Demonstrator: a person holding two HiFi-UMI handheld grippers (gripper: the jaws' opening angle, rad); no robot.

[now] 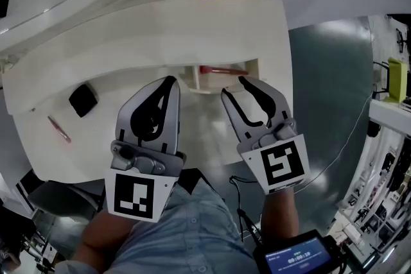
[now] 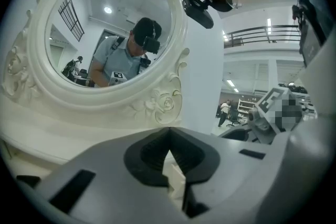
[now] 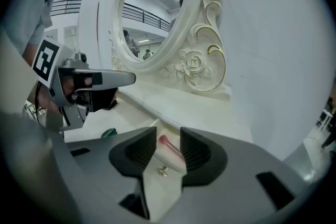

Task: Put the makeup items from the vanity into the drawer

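The white vanity [image 1: 257,35] has its small drawer [image 1: 191,79] pulled open, and a pink makeup tube [image 1: 217,70] lies inside it. In the right gripper view the same tube [image 3: 170,146] shows beyond the gap of the jaws, above the drawer's knob [image 3: 163,169]. My right gripper [image 1: 234,88] hovers just in front of the drawer, open and holding nothing. My left gripper [image 1: 169,81] sits beside it to the left, jaws shut and empty. On the vanity top to the left rest a black compact [image 1: 83,100] and a thin pink stick [image 1: 59,129].
The oval carved mirror [image 2: 105,34] rises behind the vanity top. A small green item [image 3: 108,132] lies on the top near the left gripper [image 3: 89,81]. A grey floor [image 1: 327,93] and shelving lie to the right of the vanity.
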